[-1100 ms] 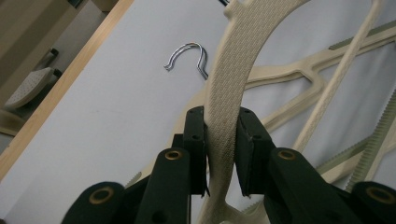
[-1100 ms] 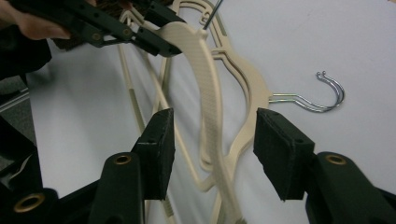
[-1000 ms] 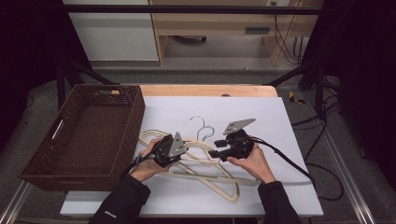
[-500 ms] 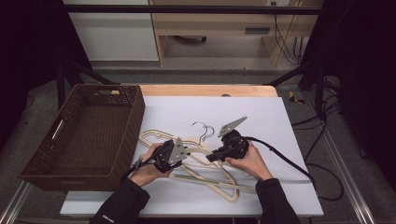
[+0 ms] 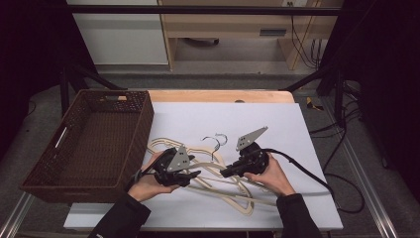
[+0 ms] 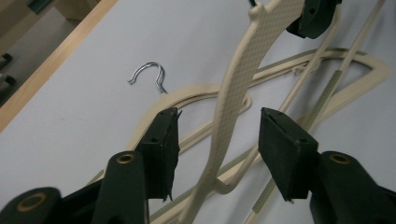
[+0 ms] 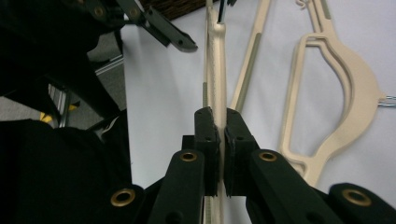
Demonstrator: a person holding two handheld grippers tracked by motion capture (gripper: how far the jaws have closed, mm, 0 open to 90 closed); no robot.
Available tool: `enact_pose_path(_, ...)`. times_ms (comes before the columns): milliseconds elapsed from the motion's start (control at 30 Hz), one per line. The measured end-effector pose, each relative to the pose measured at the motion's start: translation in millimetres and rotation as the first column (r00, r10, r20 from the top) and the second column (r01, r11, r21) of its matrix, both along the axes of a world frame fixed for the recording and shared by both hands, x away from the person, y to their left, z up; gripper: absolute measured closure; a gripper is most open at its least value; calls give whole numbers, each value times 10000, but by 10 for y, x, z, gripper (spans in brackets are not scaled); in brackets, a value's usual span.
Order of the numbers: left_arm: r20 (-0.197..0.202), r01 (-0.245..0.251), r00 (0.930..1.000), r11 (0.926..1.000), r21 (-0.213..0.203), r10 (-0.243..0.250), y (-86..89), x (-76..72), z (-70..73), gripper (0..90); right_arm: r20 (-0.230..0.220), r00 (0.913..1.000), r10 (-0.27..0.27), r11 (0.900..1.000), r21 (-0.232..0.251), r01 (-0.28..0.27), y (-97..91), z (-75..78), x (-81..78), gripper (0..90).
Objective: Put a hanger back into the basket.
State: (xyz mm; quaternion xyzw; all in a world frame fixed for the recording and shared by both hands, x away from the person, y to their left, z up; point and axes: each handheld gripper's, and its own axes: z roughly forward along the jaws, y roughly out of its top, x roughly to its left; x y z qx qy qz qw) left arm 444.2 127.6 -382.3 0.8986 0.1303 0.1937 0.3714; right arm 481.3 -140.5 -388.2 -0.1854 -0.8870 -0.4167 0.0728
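White tabletop (image 5: 277, 124): right tongs (image 7: 221, 140) clamp hanger (image 7: 215, 70) (left tongs (image 6: 217, 149) apart).

Cream hangers (image 5: 233, 191) with silver hooks, dark-brown woven basket (image 5: 89, 144), white table (image 5: 277, 124), black grippers

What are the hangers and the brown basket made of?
Hangers: probably cream plastic, matte, with a moulded dotted texture. Their hooks: shiny bent metal wire. Basket: dark brown woven strands, wicker or a plastic imitation; the look leaves that open.
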Motion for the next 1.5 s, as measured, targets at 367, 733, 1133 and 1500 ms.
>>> enact_pose_path(367, -1783, 1398, 9749, 9898, 260, -1330, -85, -34, 83, 670, 608, 9875, 1454, 9894, -159, -1447, 3, 86, -194, 867)
enact_pose_path(733, -2250, 1762, 9586, 9843, -134, -1746, -45, -126, 127, 828, 1015, 9845, 1431, 9892, 180, -1457, 6, 118, -224, 823)
enact_pose_path(1133, -1744, 324, 9838, 9976, -618, -428, 58, -354, 284, 863, 2681, 9499, -1605, 9715, 2131, 1040, -272, 418, -325, 458)
enact_pose_path(1500, -1142, -945, 9905, 9834, -1550, 772, 236, -389, 756, 863, 2781, 8703, -4065, 9009, 2806, 3312, -638, 328, -591, 211)
